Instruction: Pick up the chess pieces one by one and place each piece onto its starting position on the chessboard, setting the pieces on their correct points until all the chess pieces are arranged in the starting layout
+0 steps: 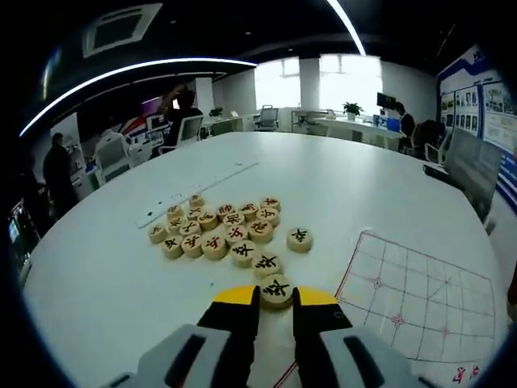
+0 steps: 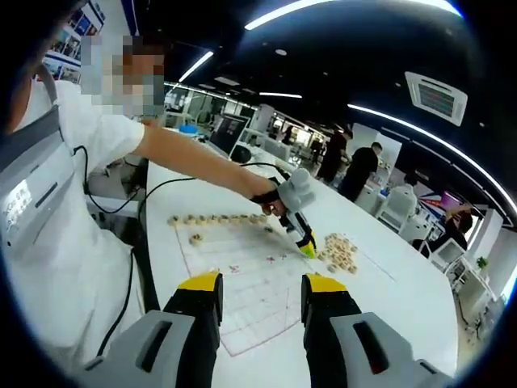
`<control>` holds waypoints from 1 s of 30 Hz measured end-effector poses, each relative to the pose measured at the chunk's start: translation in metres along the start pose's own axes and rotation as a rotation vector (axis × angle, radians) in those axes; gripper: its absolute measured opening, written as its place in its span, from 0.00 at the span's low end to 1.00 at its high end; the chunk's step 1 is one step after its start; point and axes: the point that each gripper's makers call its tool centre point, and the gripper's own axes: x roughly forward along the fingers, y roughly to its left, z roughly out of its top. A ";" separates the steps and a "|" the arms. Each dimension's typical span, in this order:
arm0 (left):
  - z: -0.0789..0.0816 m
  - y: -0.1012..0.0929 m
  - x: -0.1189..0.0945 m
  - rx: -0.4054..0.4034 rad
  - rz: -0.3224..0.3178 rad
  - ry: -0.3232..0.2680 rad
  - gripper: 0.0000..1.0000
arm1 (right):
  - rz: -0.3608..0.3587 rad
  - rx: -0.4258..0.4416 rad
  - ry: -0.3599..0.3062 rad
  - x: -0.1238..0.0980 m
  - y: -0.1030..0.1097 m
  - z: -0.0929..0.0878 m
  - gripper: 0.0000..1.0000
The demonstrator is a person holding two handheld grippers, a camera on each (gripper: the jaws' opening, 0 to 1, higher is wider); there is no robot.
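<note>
Reaching forward at the bottom centre of the left gripper view, the left gripper [image 1: 276,301] had its two yellow-tipped jaws set either side of a round wooden chess piece [image 1: 276,289]. The jaws stood close against the disc's edges; whether they were actually clamped on it could not be told. Just above that piece, toward the frame's middle, lay the loose pile of chess pieces [image 1: 222,226], with one disc [image 1: 300,238] lying slightly apart to the right of the pile. The chessboard [image 1: 416,303], a white sheet with red grid lines, occupied the lower right of the frame on the white table [image 1: 339,174].

In the right gripper view, the right gripper [image 2: 262,303] was at the bottom centre with jaws spread wide and nothing between them, over the near part of the chessboard [image 2: 242,283]. A row of pieces [image 2: 212,218] was lined along the board's far edge, with a single piece [image 2: 195,238] just below it. A person's hand [image 2: 271,200] held the left gripper [image 2: 307,246] at centre frame, its tip beside the pile [image 2: 341,250].
</note>
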 end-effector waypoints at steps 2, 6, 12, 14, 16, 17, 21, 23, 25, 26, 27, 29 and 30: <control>0.000 -0.002 -0.007 0.008 -0.007 0.000 0.19 | 0.001 0.000 0.001 0.000 0.000 0.000 0.40; 0.001 -0.004 -0.025 0.025 -0.019 -0.009 0.19 | 0.002 0.000 0.002 0.001 0.000 0.000 0.40; -0.005 -0.012 -0.055 0.037 -0.044 -0.025 0.19 | -0.002 0.003 0.002 0.000 0.000 -0.001 0.40; -0.008 -0.015 -0.064 0.043 -0.051 -0.027 0.19 | -0.003 0.003 0.004 0.000 -0.001 -0.001 0.40; -0.011 -0.018 -0.073 0.051 -0.057 -0.028 0.19 | -0.003 0.003 0.004 0.000 -0.001 -0.001 0.40; -0.013 -0.018 -0.076 0.055 -0.058 -0.027 0.19 | -0.002 0.002 0.004 0.001 -0.001 0.000 0.40; -0.015 -0.015 -0.082 0.054 -0.054 -0.030 0.19 | 0.000 -0.001 0.006 0.001 0.000 0.000 0.40; -0.015 -0.012 -0.083 0.046 -0.050 -0.035 0.19 | 0.001 -0.001 0.006 0.002 0.001 0.000 0.40; -0.018 -0.009 -0.081 0.042 -0.046 -0.031 0.19 | 0.002 -0.002 0.005 0.001 0.001 0.001 0.40; -0.020 -0.008 -0.080 0.043 -0.044 -0.024 0.19 | 0.002 -0.002 0.006 0.001 0.001 0.000 0.40; -0.024 -0.006 -0.078 0.041 -0.042 -0.015 0.19 | 0.001 -0.001 0.008 0.001 0.000 0.000 0.40; -0.029 -0.003 -0.075 0.040 -0.037 0.001 0.19 | -0.002 0.000 0.008 0.001 -0.001 -0.001 0.40; -0.030 -0.001 -0.073 0.040 -0.033 0.006 0.19 | -0.003 0.002 0.007 0.000 -0.002 -0.001 0.40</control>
